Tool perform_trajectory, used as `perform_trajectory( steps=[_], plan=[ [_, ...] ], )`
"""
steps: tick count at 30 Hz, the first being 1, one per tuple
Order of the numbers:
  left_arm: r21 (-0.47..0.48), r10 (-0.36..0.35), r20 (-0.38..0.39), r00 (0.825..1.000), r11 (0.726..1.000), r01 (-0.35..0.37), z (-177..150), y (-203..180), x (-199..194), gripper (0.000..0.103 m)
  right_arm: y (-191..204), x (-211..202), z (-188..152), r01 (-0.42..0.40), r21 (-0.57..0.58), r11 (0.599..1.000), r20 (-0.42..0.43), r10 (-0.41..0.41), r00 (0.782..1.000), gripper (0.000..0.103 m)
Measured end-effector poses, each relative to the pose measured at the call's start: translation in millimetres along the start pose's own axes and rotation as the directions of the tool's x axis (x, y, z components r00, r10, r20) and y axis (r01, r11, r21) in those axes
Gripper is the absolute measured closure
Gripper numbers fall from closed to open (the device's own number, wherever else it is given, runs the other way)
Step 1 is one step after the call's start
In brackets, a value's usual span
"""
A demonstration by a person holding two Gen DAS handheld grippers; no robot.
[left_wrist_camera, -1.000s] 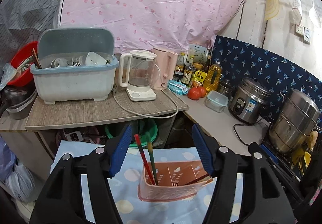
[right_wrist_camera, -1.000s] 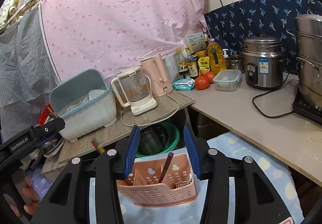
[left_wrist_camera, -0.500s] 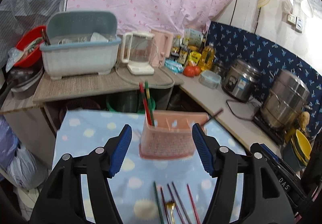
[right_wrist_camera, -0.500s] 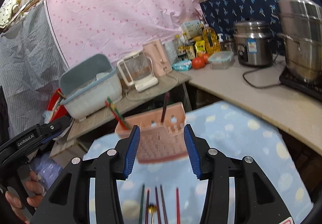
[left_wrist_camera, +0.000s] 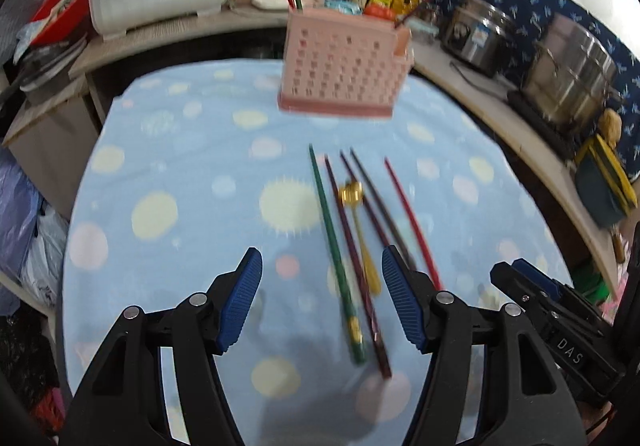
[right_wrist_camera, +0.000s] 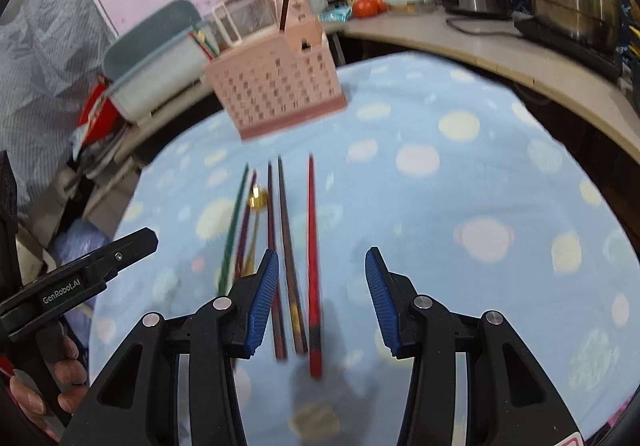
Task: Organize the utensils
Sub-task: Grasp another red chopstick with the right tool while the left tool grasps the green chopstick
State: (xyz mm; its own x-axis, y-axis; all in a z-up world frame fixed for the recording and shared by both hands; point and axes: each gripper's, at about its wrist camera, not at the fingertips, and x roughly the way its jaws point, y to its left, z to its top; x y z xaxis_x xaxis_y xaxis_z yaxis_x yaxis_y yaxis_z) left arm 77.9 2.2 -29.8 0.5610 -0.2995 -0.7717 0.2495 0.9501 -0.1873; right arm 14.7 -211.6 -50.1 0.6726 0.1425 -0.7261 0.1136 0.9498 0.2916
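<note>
Both grippers, left gripper (left_wrist_camera: pixel 322 300) and right gripper (right_wrist_camera: pixel 318 300), stand wide open and hold nothing. Loose chopsticks (left_wrist_camera: pixel 340 246) and a gold spoon (left_wrist_camera: pixel 352 193) lie side by side on the blue dotted cloth (left_wrist_camera: pixel 180 165) over the worktop. Beyond them stands the pink utensil basket (left_wrist_camera: pixel 344 61), holding upright chopsticks.

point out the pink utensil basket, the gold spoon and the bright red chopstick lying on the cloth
pink perforated plastic utensil basket (left_wrist_camera: pixel 344 69), left wrist view, middle of its front wall
small gold metal spoon (left_wrist_camera: pixel 351 193), left wrist view, on its bowl
bright red chopstick (right_wrist_camera: pixel 312 246), right wrist view, mid-shaft
</note>
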Motion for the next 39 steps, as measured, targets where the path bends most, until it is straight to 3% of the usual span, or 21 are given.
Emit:
perform_trajectory(
  steps=[5,14,19,24,26,39],
  plan=[
    [0.001,0.015,-0.056,0.998,1.000,-0.015,-33.5,0.3,7.9,0.044,1.7,9.4,-35.5,0.004,-0.034,0.999,-0.070,-0.006,0.998,0.059],
    [0.028,0.049,-0.059,0.997,0.998,-0.047,-55.5,-5.8,11.0,0.044,8.5,14.2,-50.7,0.011,-0.089,0.996,-0.085,-0.019,0.996,0.063],
    [0.039,0.052,-0.067,0.996,0.998,-0.050,-61.5,-7.8,14.2,0.044,9.8,18.2,-53.1,0.016,-0.111,0.994,-0.092,-0.027,0.995,0.073],
    [0.041,0.055,-0.071,0.996,0.998,-0.053,-62.8,-7.7,16.9,0.044,0.5,20.8,-49.5,0.024,-0.088,0.996,-0.090,-0.032,0.995,0.092],
    [0.043,0.057,-0.073,0.996,0.998,-0.054,-62.8,-8.1,18.4,0.044,-3.3,22.8,-47.4,0.028,-0.078,0.997,-0.091,-0.035,0.995,0.095],
    [0.061,0.074,-0.080,0.994,0.996,-0.070,-56.3,-14.4,35.4,0.047,1.1,32.2,-38.7,0.033,-0.097,0.995,-0.086,-0.042,0.995,0.095]
  ],
)
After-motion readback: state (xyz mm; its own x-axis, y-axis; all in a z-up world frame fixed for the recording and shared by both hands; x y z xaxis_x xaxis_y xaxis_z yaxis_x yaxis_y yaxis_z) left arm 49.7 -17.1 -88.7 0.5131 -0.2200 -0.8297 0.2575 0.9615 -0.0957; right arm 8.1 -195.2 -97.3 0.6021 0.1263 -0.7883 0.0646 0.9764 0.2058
